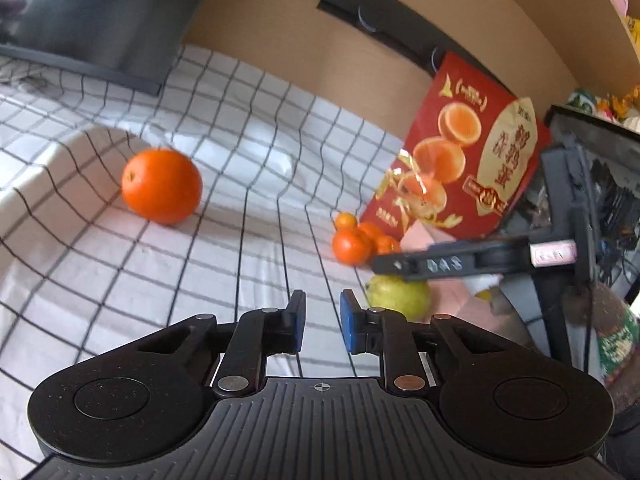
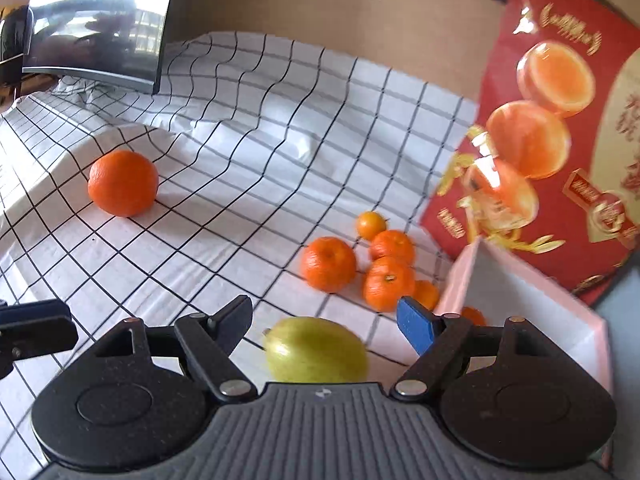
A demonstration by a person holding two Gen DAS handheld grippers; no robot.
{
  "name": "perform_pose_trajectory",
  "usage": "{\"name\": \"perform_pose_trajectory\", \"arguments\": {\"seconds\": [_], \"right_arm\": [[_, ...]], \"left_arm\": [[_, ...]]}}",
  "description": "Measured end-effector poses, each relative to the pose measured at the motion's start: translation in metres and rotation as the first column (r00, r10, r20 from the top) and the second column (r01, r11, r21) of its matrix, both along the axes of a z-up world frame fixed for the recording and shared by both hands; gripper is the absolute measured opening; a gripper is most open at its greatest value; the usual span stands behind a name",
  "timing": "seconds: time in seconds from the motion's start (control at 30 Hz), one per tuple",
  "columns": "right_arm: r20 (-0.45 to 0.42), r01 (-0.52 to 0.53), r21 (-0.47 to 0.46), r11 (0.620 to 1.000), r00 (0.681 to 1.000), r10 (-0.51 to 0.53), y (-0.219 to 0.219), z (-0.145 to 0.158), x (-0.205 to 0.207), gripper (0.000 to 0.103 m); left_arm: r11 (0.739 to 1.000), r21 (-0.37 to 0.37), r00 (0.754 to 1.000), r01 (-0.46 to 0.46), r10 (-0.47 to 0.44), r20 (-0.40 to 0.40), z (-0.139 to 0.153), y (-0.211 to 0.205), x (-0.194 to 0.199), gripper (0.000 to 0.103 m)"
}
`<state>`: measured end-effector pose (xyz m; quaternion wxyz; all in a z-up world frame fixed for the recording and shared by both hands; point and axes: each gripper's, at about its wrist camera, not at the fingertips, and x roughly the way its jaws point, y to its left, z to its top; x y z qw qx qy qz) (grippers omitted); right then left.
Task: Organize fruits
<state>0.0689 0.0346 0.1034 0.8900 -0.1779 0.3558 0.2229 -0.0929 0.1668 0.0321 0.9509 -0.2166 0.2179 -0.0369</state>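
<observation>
**Fruits lie loose on the checked cloth, both tongs empty**

Fruits sit scattered over a white cloth with a black grid that covers the counter. Toward the left edge, beside a raised fold of the cloth, a large orange rests alone, well apart from the rest. Behind it, at the far left corner, stands a dark monitor.

Further right, a cluster of small mandarins lies close together, several of them touching, with one smaller yellow-orange fruit at the far side of the group. Nearer the cameras, a green-yellow pear lies on its side, near the mandarins but apart from them.

At the right edge, a pale pink box stands open, with what looks like one more orange fruit just inside its near corner. Behind it leans a red gift bag printed with halved oranges.

The left tongs are drawn nearly together, with only a narrow gap between the blue pads and nothing in it; they hover over bare cloth just left of the pear. The right tongs are spread wide on either side of the pear, above it, with the pads not touching it as far as can be seen.
</observation>
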Motion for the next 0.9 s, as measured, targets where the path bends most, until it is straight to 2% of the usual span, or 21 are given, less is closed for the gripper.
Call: {"name": "perform_pose_trajectory", "arguments": {"seconds": [0.1,0.17,0.3,0.47,0.6,0.77,0.9], "right_arm": [[-0.039,-0.007,0.011,1.000,0.999,0.008,0.005,-0.010,0.005,0.067],[-0.028,-0.013,-0.001,1.000,1.000,0.013,0.005,-0.016,0.001,0.066],[0.009,-0.036,-0.025,0.999,0.999,0.036,-0.004,-0.020,-0.021,0.067],[-0.052,-0.118,0.045,0.992,0.991,0.120,-0.036,-0.013,-0.063,0.066],[-0.033,-0.115,0.075,0.990,0.992,0.118,-0.056,-0.017,-0.087,0.069],[-0.035,-0.105,0.102,0.989,0.993,0.110,-0.069,-0.036,-0.085,0.071],[-0.004,-0.107,0.136,0.985,0.994,0.109,-0.071,-0.048,-0.080,0.073]], "left_arm": [[0.999,-0.019,1.000,0.030,-0.030,0.006,-0.008,-0.008,-0.002,0.023],[0.998,-0.033,0.998,0.056,-0.056,0.005,-0.013,-0.014,0.001,0.023],[0.998,-0.034,0.999,0.052,-0.053,-0.012,-0.021,-0.020,0.007,0.023],[1.000,-0.016,0.998,0.023,-0.022,0.067,-0.015,-0.019,0.008,0.023],[0.999,-0.039,0.995,0.025,-0.022,0.094,-0.010,-0.015,0.008,0.023],[0.997,-0.020,0.995,0.069,-0.068,0.069,-0.001,-0.004,-0.006,0.023],[0.997,0.044,0.997,0.062,-0.064,0.045,0.010,0.008,-0.024,0.023]]}}
